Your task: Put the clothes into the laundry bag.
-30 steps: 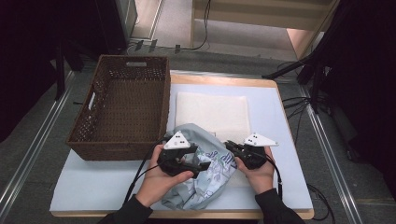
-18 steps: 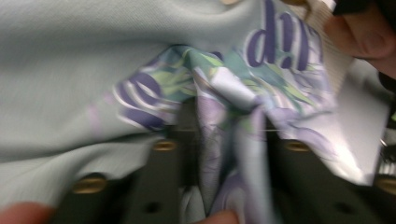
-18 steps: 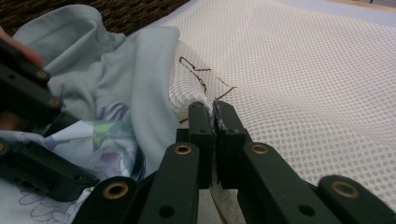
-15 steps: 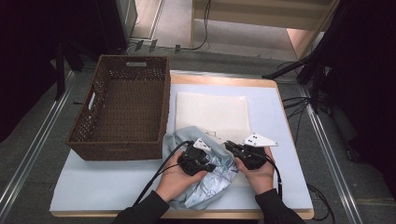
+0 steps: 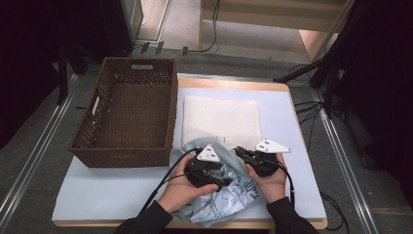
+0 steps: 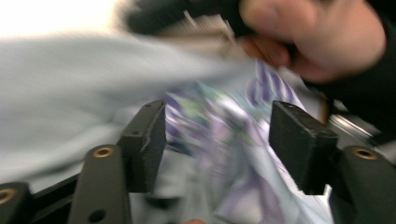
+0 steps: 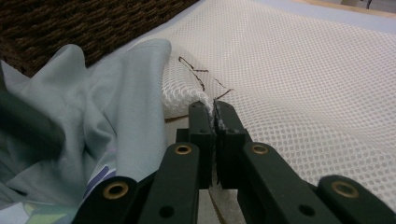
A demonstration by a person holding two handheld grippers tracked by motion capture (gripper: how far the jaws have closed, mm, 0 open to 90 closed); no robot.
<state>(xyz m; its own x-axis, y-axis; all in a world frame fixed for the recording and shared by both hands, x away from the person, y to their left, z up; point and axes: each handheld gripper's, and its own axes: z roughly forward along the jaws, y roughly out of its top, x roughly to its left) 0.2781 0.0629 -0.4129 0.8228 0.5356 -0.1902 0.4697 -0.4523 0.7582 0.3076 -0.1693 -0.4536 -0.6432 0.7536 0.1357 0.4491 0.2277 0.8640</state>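
Our right gripper (image 7: 214, 109) has its jaws pinched tight on the near edge of the white mesh bag (image 7: 299, 70), while the left gripper (image 6: 219, 140) has just been opening, its jaws now spread apart with the pale blue printed shirt (image 6: 233, 154) bunched between them, pads not pressing. That shirt (image 5: 229, 195) sits crumpled at the near edge of the table (image 5: 112, 185), just right of the wicker basket (image 5: 129, 114), with the mesh bag (image 5: 221, 119) lying flat just beyond it.

Between the two black hand-held grippers lies a pale blue-grey garment (image 5: 229, 195) with a purple, green and white print. Ahead of them is a white mesh bag (image 5: 221, 119) with fine honeycomb holes, edged in dark brown. The wicker basket (image 5: 122, 146) is dark brown; the tabletop (image 5: 97, 190) is light blue.
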